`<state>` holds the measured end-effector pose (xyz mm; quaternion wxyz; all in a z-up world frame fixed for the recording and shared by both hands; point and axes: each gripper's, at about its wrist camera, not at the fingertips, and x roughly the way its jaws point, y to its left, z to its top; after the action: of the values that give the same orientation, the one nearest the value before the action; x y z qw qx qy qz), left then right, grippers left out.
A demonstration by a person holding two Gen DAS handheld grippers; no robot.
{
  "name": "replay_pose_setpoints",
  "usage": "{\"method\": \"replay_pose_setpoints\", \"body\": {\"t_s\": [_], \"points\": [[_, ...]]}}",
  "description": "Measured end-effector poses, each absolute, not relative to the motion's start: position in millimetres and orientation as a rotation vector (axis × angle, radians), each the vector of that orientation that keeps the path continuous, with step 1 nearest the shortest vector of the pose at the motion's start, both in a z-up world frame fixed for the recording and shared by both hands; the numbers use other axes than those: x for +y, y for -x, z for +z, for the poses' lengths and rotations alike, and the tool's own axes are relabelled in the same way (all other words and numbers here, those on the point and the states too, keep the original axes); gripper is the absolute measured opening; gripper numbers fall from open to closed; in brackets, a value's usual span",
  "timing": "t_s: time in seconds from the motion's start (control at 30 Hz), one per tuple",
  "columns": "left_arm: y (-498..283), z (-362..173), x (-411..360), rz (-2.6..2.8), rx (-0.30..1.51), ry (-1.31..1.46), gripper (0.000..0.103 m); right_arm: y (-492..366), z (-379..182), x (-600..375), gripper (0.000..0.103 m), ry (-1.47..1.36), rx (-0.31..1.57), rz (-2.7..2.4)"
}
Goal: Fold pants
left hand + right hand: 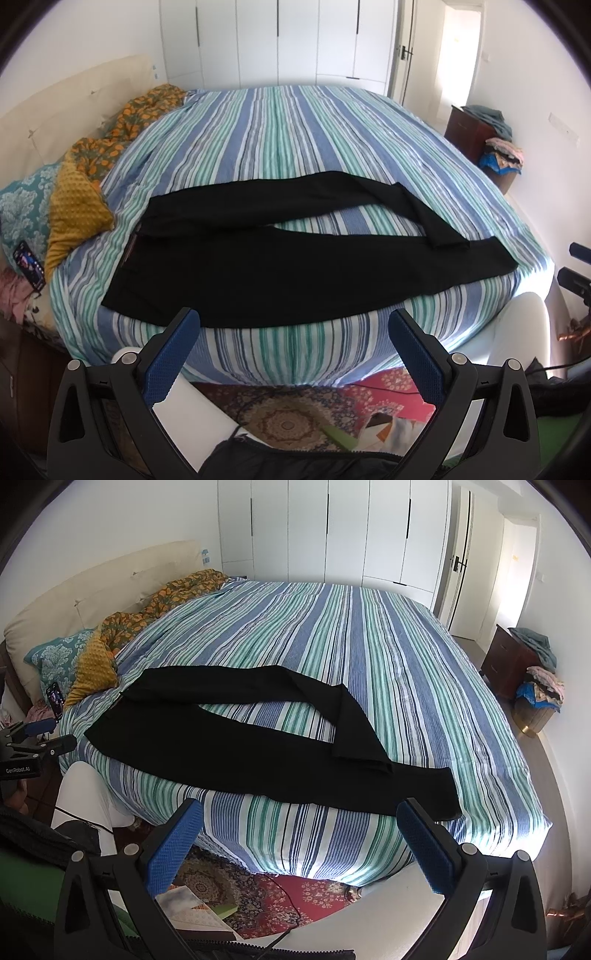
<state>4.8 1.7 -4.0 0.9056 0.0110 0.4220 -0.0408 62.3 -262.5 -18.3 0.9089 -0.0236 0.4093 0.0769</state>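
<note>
Black pants (258, 266) lie spread on the striped bed (280, 140), waistband at the left, legs running right. The far leg bends back and its end lies across the near leg. They also show in the right wrist view (236, 753), near the bed's front edge (332, 856). My left gripper (293, 317) is open and empty, held off the bed's front edge just below the pants' near hem. My right gripper (299, 808) is open and empty, short of the near leg's end. The left gripper also shows at the left edge of the right wrist view (40, 734).
Pillows and an orange patterned blanket (122, 129) lie at the headboard on the left. A phone (29, 269) lies by the pillows. A patterned rug (288, 417) with loose items is on the floor below. A dark dresser with clothes (517, 661) stands at the right.
</note>
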Motion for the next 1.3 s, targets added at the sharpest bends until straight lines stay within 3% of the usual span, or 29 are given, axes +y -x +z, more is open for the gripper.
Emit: {"method": "replay_pose_setpoints", "body": {"t_s": [1.3], "points": [[-1.7,-1.6,-8.7,-0.083,0.863,-0.05,0.102,-52.0,-21.7,-270.8,0.103,-0.004,0.827,0.146]]}}
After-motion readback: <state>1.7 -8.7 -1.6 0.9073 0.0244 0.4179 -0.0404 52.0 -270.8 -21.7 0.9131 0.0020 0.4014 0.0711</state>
